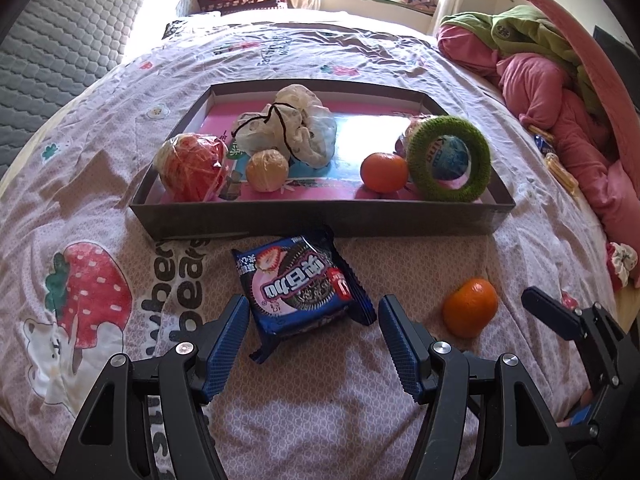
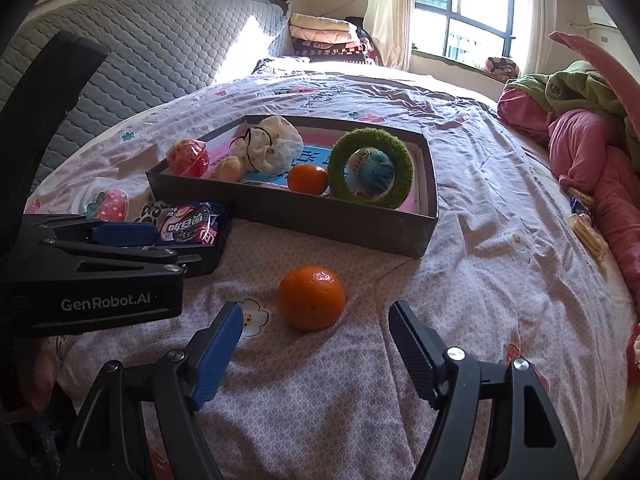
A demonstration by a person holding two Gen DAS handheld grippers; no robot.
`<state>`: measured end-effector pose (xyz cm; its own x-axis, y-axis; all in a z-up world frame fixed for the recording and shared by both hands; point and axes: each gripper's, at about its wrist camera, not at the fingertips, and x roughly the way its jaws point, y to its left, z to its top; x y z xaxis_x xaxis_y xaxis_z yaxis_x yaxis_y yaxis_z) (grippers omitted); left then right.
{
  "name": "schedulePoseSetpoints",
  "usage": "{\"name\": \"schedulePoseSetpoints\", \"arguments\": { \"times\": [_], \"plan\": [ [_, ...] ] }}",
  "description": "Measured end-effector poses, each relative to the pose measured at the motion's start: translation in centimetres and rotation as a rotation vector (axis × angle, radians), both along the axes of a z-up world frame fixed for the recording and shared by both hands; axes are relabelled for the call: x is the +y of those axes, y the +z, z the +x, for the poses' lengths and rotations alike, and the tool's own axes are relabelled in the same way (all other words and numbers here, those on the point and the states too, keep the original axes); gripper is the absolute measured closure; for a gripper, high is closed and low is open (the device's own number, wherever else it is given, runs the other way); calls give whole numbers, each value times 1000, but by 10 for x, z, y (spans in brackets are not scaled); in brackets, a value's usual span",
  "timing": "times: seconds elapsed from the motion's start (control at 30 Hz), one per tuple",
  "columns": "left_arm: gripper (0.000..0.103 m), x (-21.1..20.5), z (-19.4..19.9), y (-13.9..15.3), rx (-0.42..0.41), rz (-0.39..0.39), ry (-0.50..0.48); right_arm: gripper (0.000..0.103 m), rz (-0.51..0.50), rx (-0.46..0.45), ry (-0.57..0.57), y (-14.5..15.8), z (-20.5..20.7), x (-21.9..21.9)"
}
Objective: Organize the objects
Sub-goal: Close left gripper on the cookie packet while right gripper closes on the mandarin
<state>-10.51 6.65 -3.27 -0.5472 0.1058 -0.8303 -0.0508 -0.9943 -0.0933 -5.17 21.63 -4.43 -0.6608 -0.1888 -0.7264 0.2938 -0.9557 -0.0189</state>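
A blue cookie packet (image 1: 302, 286) lies on the bed sheet just in front of the dark cardboard tray (image 1: 320, 220). My left gripper (image 1: 314, 314) is open, its blue pads (image 1: 230, 336) on either side of the packet's near end without pressing it. A loose orange (image 1: 471, 307) rests on the sheet to the right. In the right wrist view that orange (image 2: 312, 298) sits just ahead of my open right gripper (image 2: 316, 322), apart from both fingers. The tray (image 2: 304, 216) holds a red wrapped ball (image 1: 191, 166), a white cloth bundle (image 1: 294, 124), another orange (image 1: 383, 172) and a green ring toy (image 1: 450, 158).
Pink and green bedding (image 1: 560, 92) is piled along the bed's right side, with small snack packs (image 2: 586, 228) beside it. A grey quilted headboard (image 2: 140, 48) stands at the left and folded blankets (image 2: 324, 36) at the back. The left gripper's body (image 2: 92, 276) fills the right view's left side.
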Motion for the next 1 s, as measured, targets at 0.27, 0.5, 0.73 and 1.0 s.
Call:
{"name": "schedulePoseSetpoints", "arguments": {
  "times": [0.27,0.5,0.73,1.0],
  "plan": [
    [33,-2,-15,-6,-19,12,42,28,-11,-20,-10,-6,-9,-2],
    [31,1,-24,-17,-47,2,67,28,0,-23,-18,-10,-14,-5],
    [30,2,-26,-22,-42,-8,65,28,9,-28,-20,-14,-18,-8],
    [30,4,-31,-25,-28,-17,75,40,29,-36,-18,-19,-23,-11]
  ]
}}
